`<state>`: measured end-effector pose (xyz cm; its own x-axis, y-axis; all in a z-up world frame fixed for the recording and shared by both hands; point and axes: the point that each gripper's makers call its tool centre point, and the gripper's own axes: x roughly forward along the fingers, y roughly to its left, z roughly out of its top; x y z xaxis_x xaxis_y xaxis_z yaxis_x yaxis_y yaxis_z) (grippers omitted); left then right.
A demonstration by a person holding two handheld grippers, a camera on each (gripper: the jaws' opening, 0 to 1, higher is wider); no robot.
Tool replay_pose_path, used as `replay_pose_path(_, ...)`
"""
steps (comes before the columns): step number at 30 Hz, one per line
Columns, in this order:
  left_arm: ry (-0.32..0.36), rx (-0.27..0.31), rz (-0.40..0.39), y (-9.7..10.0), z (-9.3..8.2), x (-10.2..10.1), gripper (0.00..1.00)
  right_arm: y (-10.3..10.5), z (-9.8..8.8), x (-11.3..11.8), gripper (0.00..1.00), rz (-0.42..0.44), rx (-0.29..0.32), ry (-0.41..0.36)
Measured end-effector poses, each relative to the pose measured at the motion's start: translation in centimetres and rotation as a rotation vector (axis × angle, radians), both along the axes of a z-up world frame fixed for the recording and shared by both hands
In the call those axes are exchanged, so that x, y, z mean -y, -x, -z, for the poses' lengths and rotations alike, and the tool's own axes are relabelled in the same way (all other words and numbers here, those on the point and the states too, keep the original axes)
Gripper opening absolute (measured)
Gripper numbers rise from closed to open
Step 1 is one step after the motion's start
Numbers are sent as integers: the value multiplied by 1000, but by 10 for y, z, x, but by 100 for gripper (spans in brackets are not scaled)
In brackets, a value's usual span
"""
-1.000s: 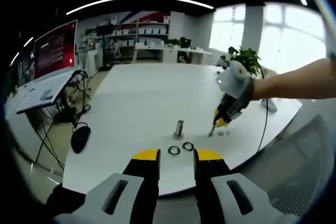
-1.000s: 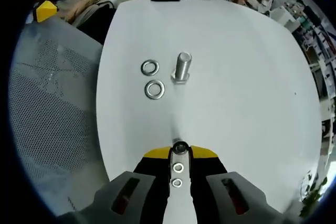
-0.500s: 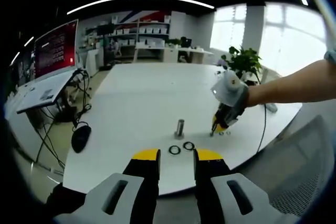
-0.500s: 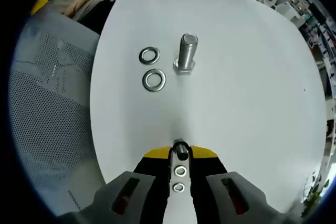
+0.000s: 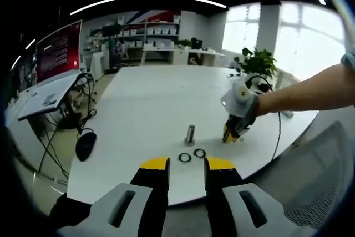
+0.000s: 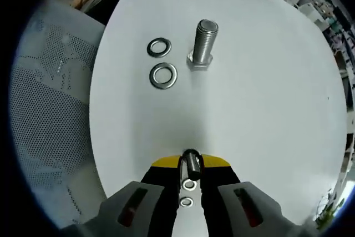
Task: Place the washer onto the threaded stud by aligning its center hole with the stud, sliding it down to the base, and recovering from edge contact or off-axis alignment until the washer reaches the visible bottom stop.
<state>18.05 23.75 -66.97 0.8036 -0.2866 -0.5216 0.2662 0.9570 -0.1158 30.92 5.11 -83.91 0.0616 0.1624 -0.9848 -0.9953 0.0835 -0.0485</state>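
Observation:
A threaded stud (image 6: 202,45) stands upright on its hex head on the white table (image 6: 266,109). Two larger washers (image 6: 159,47) (image 6: 163,76) lie flat to its left. My right gripper (image 6: 191,164) is shut on a small washer held edge-on, well short of the stud. Two more small washers (image 6: 189,185) lie on the table between its jaws. In the left gripper view the stud (image 5: 190,134) stands mid-table, with the right gripper (image 5: 227,136) close on its right. My left gripper (image 5: 186,165) hangs back at the table's near edge, open, with nothing between its fingers.
A mesh chair (image 6: 50,109) stands against the table's edge on the washers' side. A black mouse (image 5: 85,145) lies near the table's left edge, beyond it a desk with a monitor (image 5: 58,51). A potted plant (image 5: 258,62) and a cable sit at the far right.
My right gripper has moved closer to the stud with the small washer in it, leaving the two loose small washers farther behind. The left gripper has stayed put.

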Motion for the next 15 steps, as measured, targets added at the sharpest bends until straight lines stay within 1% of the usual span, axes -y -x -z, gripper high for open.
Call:
replay_pose_path(2,-5,0,0,0,0,0,22,-3,0,0,16,6,10,-2)
replay_pose_path(3,-5,1,-1,0,0,0,22,-3,0,-2,16,11,14,-15)
replay_pose_path(5,-5,1,-2,0,0,-1,22,-3,1,-4,19,36,8,-39)
replay_pose_path(7,-6,0,-3,0,0,-1,22,-3,2,-2,20,37,9,-37)
replay_pose_path(9,-7,-1,-4,-1,0,-1,22,-2,2,-1,24,43,4,-44)
replay_pose_path(10,-10,-4,-4,-1,1,-1,22,2,2,-5,27,85,-36,-82)
replay_pose_path(11,-11,-4,-3,-1,1,-1,22,2,0,-7,30,131,-47,-112)
replay_pose_path(14,-7,-2,-3,-1,1,-1,22,-5,-8,-8,32,182,-49,-175)
replay_pose_path(15,-9,-3,-2,0,1,-1,22,-6,-11,-8,33,220,-63,-207)
